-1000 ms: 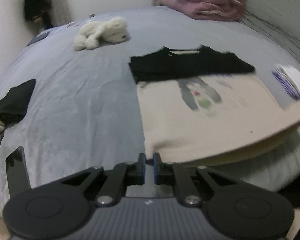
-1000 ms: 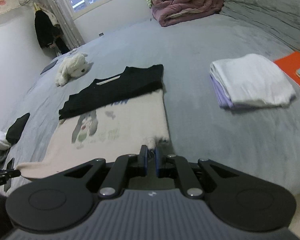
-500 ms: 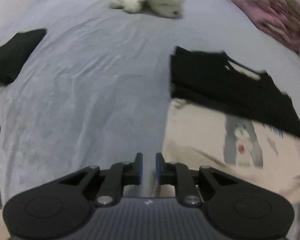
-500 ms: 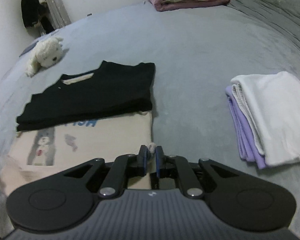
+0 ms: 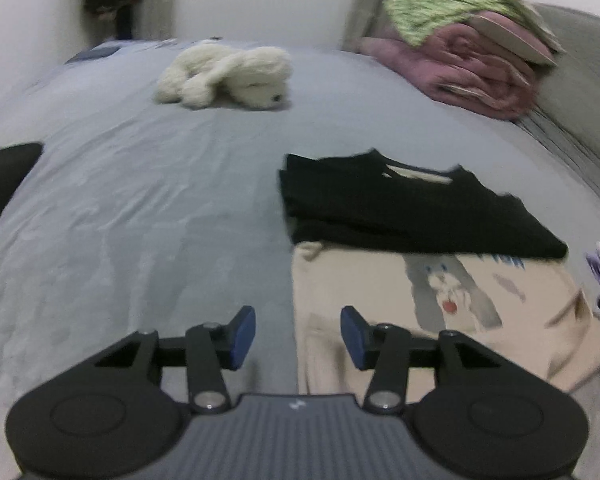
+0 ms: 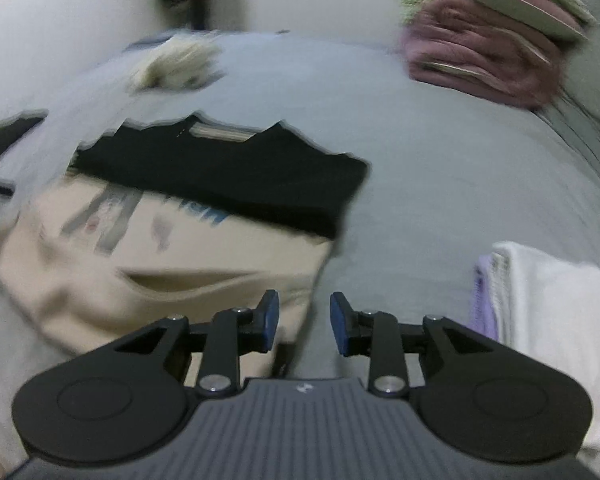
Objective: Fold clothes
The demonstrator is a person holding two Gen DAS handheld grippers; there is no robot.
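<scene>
A cream and black T-shirt (image 5: 420,280) with a cartoon print lies on the grey bed, its black top part (image 5: 400,204) folded over and its cream hem doubled back near me. It also shows in the right wrist view (image 6: 172,248). My left gripper (image 5: 298,334) is open and empty, just above the shirt's near left edge. My right gripper (image 6: 304,322) is open and empty at the shirt's near right corner. The right wrist view is blurred.
A white plush dog (image 5: 228,74) lies far back. Pink and green bedding (image 5: 476,68) is stacked at the back right. A folded white and lilac pile (image 6: 540,300) lies to the right. A dark garment (image 5: 4,176) lies at the left edge.
Both grippers held the shirt's hem corners, carried them forward over the shirt, and have opened and let go. The hem now lies doubled on the shirt.
</scene>
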